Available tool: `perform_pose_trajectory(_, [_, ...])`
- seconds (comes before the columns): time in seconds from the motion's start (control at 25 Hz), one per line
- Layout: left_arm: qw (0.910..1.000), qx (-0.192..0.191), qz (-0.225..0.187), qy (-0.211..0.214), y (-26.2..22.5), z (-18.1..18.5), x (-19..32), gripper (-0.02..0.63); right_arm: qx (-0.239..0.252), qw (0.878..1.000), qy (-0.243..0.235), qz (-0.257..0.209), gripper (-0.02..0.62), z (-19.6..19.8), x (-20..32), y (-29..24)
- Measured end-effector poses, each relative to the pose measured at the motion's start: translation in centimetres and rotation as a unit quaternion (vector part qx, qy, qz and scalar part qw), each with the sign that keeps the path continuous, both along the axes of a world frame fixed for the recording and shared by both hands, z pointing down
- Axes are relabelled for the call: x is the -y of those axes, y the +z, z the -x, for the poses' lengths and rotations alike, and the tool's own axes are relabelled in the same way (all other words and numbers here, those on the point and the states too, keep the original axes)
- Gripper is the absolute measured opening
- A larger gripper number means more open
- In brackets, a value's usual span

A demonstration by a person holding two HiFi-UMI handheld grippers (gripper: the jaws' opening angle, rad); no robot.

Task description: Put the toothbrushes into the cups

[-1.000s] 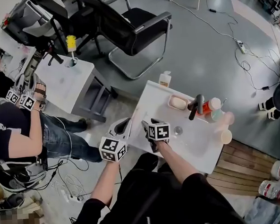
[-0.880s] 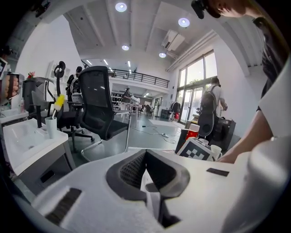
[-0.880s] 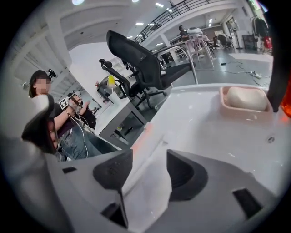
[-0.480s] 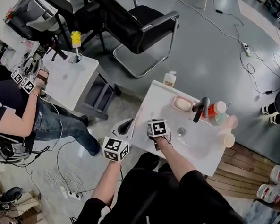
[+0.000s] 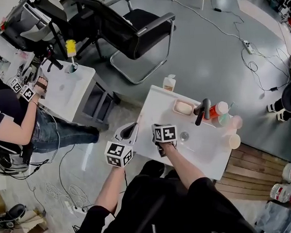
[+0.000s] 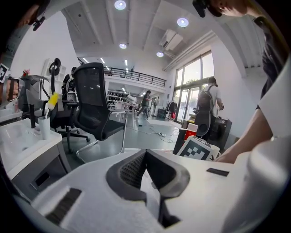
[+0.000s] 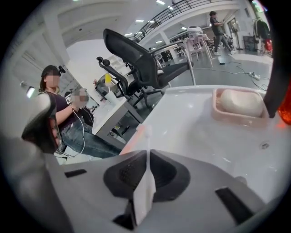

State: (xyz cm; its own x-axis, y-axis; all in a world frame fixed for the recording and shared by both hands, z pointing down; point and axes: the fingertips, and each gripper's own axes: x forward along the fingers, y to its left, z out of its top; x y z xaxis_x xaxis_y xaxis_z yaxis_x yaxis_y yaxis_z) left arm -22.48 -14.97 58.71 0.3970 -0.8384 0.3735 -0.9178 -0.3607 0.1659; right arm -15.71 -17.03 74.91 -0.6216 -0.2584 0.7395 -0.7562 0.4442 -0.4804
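Observation:
My right gripper (image 7: 149, 152) is shut on a thin white toothbrush (image 7: 144, 186); its jaws have just been closing on it. The brush's pale pink end (image 7: 141, 136) points ahead over the near left edge of the white sink table (image 7: 191, 123). In the head view the right gripper (image 5: 155, 131) is at the table's near left side. The left gripper (image 5: 131, 128) hovers just off that edge. Its jaws (image 6: 145, 152) are shut with nothing visible between them. Red (image 5: 219, 108), green (image 5: 225, 119), pink (image 5: 235, 122) and yellow (image 5: 233, 141) cups stand at the table's right.
A black faucet (image 5: 202, 110), a pink soap dish (image 5: 183, 107) with soap, a drain (image 5: 184, 135) and a soap bottle (image 5: 169, 82) are on the sink table. A black chair (image 5: 135, 30) and a second white table (image 5: 67, 88) with a seated person stand to the left.
The right gripper's jaws stood apart a second ago and are now drawn together. Both hands have stayed in place beside the table's left edge.

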Motion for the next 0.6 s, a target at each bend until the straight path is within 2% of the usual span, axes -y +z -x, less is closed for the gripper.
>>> perform_pose_trajectory(0.12, [0.9999, -0.001, -0.005, 0.009, -0.3, -0.6, 0.7, 0.000, 0.046, 0.999, 0.013, -0.016, 0.026, -0.2, 0.6, -2.2])
perform_pose_trajectory(0.28, [0.9997, -0.003, -0.012, 0.021, -0.5, -1.6, 1.8, 0.000, 0.089, 0.993, 0.007, -0.074, 0.026, -1.1, 1.8, -5.9])
perform_pose_trajectory(0.48, [0.9984, -0.009, -0.018, 0.053, -1.2, -4.2, 3.3, 0.000, 0.131, 0.981, 0.029, -0.143, 0.026, -4.1, 3.0, -11.5])
perform_pose_trajectory(0.6, [0.9964, -0.013, -0.023, 0.081, -1.5, -6.6, 4.0, 0.000, 0.139, 0.973, 0.044, -0.180, 0.026, -6.6, 3.0, -13.9])
